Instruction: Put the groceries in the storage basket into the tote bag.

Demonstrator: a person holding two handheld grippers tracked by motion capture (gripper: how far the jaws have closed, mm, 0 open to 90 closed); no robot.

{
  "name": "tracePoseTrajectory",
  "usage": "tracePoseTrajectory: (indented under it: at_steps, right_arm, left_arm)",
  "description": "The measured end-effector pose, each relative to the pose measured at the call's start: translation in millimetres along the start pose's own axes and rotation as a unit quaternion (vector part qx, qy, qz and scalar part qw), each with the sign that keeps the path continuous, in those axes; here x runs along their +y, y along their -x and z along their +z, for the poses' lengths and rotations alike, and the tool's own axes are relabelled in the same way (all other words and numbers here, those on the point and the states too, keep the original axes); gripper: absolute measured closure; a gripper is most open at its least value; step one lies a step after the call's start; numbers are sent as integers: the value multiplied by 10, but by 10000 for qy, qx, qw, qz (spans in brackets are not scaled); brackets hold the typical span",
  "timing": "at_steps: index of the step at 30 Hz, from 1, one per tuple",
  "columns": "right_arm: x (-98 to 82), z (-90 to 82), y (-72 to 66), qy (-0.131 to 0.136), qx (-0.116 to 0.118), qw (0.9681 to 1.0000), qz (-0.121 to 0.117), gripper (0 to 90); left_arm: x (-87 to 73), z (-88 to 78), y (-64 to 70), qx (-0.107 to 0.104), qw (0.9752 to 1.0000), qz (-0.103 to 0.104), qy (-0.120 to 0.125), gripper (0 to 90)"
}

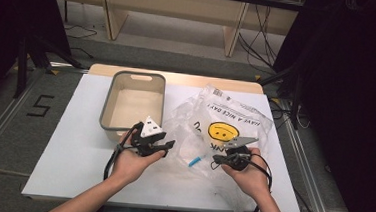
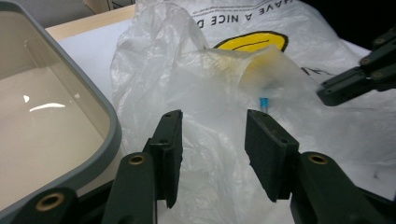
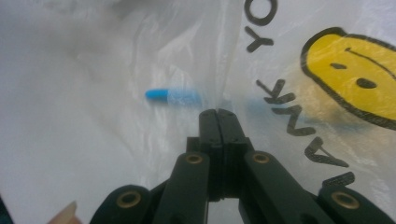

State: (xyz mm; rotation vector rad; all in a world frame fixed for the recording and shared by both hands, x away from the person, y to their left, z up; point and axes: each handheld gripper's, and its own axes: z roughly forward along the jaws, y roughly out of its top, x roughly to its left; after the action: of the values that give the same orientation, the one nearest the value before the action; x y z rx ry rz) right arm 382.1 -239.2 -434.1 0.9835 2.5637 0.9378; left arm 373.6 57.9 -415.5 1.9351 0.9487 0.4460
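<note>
Right claw (image 3: 218, 113): jaws pressed fully together, tips on the thin film of the plastic bag (image 1: 224, 126); likely pinching a fold of it, though not certain.
Left claw (image 2: 212, 135): jaws roughly half apart, nothing between the pads, bag film just beyond them.
Plastic bag: crumpled on the white tabletop (image 1: 74, 128), just right of the grey bin (image 1: 132, 100), mouth gaping toward the left claw.
Blue object (image 3: 173, 96): small, capsule-shaped, lying inside the bag under the film, near the right claw's tips.
Risk, slip: thin film could slide out of the shut jaws if pulled hard.
Risk, tear: tugging from both sides could rip the bag.
Risk, spill: tilting the mouth could roll the blue object out.
Writing: "HAVE A NICE DAY!" and part of "THANK YOU", beside a yellow smiley face (image 1: 223, 131).
</note>
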Motion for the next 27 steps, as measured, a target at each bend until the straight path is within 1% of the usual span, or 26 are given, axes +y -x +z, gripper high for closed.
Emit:
tracePoseTrajectory:
  at_steps: [1,3,5,6,7,8,9,11,12,13,15,16,18,19,20,21,22,23,24,25,26,27]
  right_arm:
    - [-16,11,3,-90,60,9999,-59,900]
    - [-43,39,-3,-218,162,9996,-85,900]
    - [-63,59,-13,-312,233,9992,-96,900]
    - [-73,67,-13,-357,277,9989,-138,900]
    - [-73,67,-13,-357,277,9989,-138,900]
    - [-87,82,-18,-466,356,9981,-185,900]
    - [-90,90,-22,-475,365,9981,-159,900]
    - [-100,99,-26,-591,418,9970,-265,900]
    - [-101,105,-40,-622,440,9969,-213,900]
    - [-104,105,-46,-710,516,9959,-223,900]
    - [-120,129,-51,-789,570,9945,-393,900]
    - [-125,134,-59,-848,591,9937,-427,900]
    - [-132,143,-65,-864,616,9933,-448,900]
    - [-139,144,-71,-928,662,9923,-483,859]
    - [-136,132,-85,-912,707,9927,-358,842]
    - [-138,121,-76,-871,704,9928,-432,832]
    - [-128,91,-83,-805,734,9936,-294,817]
    - [-124,64,-68,-669,712,9947,-326,794]
    - [-115,25,-58,-539,689,9958,-252,765]
    - [-109,-12,-33,-342,622,9972,-221,738]
    - [-100,-60,-14,-169,553,9983,-70,708]
    - [-97,-104,19,43,439,9990,1,667]
  left_arm:
    - [-12,28,-11,13,10000,-25,-43,569]
    - [-39,81,-32,59,9999,5,-138,571]
    - [-71,134,-50,63,9997,13,-244,574]
    - [-86,159,-56,51,9995,2,-308,576]
    - [-86,159,-56,51,9995,2,-308,576]
    - [-105,185,-62,49,9992,15,-393,577]
    - [-129,212,-67,29,9987,31,-499,580]
    - [-154,232,-71,15,9981,86,-606,585]
    - [-168,240,-71,20,9978,99,-652,589]
    - [-183,250,-70,19,9976,87,-684,593]
    - [-211,266,-74,1,9971,83,-753,596]
    - [-224,270,-81,-3,9968,113,-795,596]
    - [-236,274,-83,-16,9966,94,-821,595]
    - [-250,274,-90,-13,9964,87,-845,594]
    - [-258,271,-95,-10,9963,92,-857,593]
    - [-270,267,-94,-16,9964,74,-840,590]
    - [-275,261,-94,-14,9964,68,-844,587]
    - [-281,257,-89,-13,9965,52,-832,583]
    - [-285,253,-87,-17,9966,52,-821,579]
    - [-290,247,-83,-13,9968,32,-803,574]
    - [-292,238,-82,-18,9969,37,-788,568]
    - [-294,229,-78,-20,9971,33,-767,561]
